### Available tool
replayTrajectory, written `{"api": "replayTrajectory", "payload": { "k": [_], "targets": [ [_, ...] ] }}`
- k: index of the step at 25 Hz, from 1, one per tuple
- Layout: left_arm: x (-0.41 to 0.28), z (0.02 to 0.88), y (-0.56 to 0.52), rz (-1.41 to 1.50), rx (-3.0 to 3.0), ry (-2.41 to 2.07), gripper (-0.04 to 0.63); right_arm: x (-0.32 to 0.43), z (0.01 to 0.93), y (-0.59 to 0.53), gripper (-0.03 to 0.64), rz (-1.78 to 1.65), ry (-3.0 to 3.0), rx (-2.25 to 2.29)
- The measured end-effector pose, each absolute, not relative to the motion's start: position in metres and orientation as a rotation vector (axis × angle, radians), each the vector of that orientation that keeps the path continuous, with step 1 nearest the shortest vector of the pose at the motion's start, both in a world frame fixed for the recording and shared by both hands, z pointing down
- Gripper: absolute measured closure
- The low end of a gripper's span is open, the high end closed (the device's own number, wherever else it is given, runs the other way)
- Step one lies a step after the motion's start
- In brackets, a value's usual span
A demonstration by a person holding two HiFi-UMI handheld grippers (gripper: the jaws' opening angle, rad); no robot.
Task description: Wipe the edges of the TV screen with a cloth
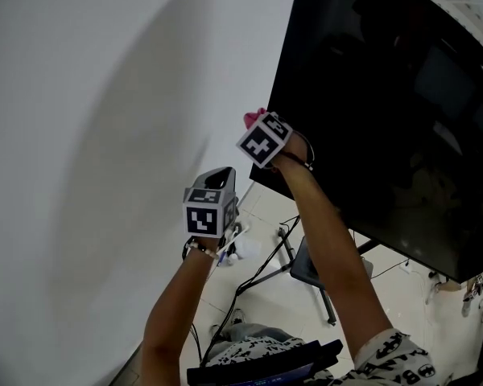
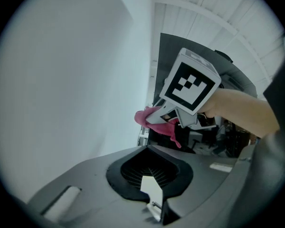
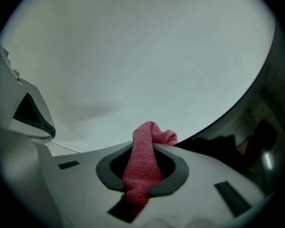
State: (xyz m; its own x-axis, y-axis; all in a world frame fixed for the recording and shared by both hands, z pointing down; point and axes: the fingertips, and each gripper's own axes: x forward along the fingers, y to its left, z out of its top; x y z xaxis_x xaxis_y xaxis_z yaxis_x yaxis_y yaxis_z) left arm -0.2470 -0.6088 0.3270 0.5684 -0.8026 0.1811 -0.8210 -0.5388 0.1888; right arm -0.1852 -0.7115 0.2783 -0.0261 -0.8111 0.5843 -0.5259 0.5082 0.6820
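White wall [image 1: 105, 135] fills the left of the head view; dark TV screen [image 1: 386, 111] hangs tilted at upper right. Right gripper [image 1: 256, 124] is at the screen's left edge with a pink cloth [image 1: 252, 118] at its tip. Left gripper [image 1: 217, 175] sits lower, beside the wall and apart from the screen.

Left gripper view: left gripper [image 2: 149, 175] has its 2 jaws apparently together, though the angle is poor; nothing lies between them. Beyond it, the right gripper [image 2: 157, 116] carries the cloth [image 2: 143, 117] against the screen's [image 2: 168, 56] edge, with the wall [image 2: 61, 80] to the left.

Right gripper view: right gripper [image 3: 142, 172] is clenched on the cloth [image 3: 141, 160], 1 bunched end poking past the jaws. Screen [image 3: 237, 141] shows at right, wall [image 3: 133, 56] behind.
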Motion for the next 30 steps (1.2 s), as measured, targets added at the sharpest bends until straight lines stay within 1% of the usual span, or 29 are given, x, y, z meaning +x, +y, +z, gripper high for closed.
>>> {"api": "replayTrajectory", "payload": {
  "k": [12,21,24,28,30],
  "targets": [
    [-0.268,0.399,-0.578,0.129,2.462,-1.336,0.594,-0.175,0.429,-0.708,0.557,-0.067,-1.739,1.114],
    [-0.277,0.447,-0.545,0.195,2.374,-1.310,0.594,-0.165,0.515,-0.687,0.557,0.084,-1.731,1.078],
    [-0.271,0.455,-0.551,0.199,2.378,-1.287,0.594,-0.162,0.514,-0.695,0.557,0.078,-1.793,1.121],
    [-0.269,0.457,-0.545,0.198,2.368,-1.267,0.594,-0.155,0.512,-0.656,0.557,0.363,-1.946,1.153],
    [-0.270,0.456,-0.536,0.190,2.363,-1.266,0.594,-0.157,0.496,-0.638,0.558,0.378,-2.114,1.167]
  ]
}}
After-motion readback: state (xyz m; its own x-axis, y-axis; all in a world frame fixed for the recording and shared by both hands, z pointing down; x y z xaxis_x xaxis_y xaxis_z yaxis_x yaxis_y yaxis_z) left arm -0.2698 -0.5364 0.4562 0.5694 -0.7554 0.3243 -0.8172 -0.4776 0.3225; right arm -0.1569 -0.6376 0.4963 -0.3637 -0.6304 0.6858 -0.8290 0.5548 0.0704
